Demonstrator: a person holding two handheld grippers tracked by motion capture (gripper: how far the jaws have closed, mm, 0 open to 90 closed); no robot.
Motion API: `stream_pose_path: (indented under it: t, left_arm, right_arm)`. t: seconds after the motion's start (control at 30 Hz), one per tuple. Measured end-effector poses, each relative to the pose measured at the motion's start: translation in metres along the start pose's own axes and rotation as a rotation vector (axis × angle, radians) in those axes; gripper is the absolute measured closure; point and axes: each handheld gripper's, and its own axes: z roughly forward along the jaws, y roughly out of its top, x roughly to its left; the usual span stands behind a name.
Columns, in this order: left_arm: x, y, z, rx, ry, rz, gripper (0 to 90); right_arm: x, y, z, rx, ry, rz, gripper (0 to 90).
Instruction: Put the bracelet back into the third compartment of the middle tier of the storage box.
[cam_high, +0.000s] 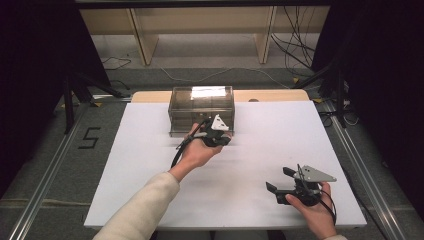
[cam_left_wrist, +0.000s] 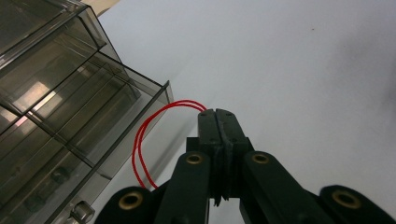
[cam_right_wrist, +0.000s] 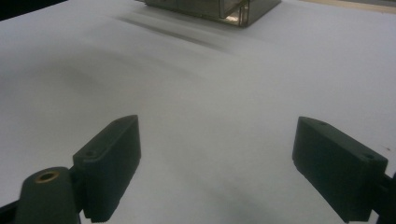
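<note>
Smoky clear plastic — the drawer box (cam_high: 201, 110) sits at the far middle of the white table (cam_high: 150, 165), and my left arm reaches out to it, left gripper (cam_high: 218, 135) just at its front right corner. Its jaws are pressed together, pinching a thin red loop (cam_left_wrist: 154, 135) that curves toward the box's open drawer (cam_left_wrist: 84, 126). My right gripper (cam_high: 281, 181) rests low near the table's near right edge, jaws spread wide with nothing between them. Bare white surface lies between the two hands — well apart — and to the box's right.
</note>
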Motion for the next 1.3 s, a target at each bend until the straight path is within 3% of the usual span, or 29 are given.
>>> stream_pose_path:
  t: [1.3]
  left_arm:
    - [0.012, 0.009, 0.001, 0.002, 0.030, -0.009, 89.9]
  right_arm:
    - [-0.001, 0.000, 0.000, -0.002, -0.001, 0.002, 16.5]
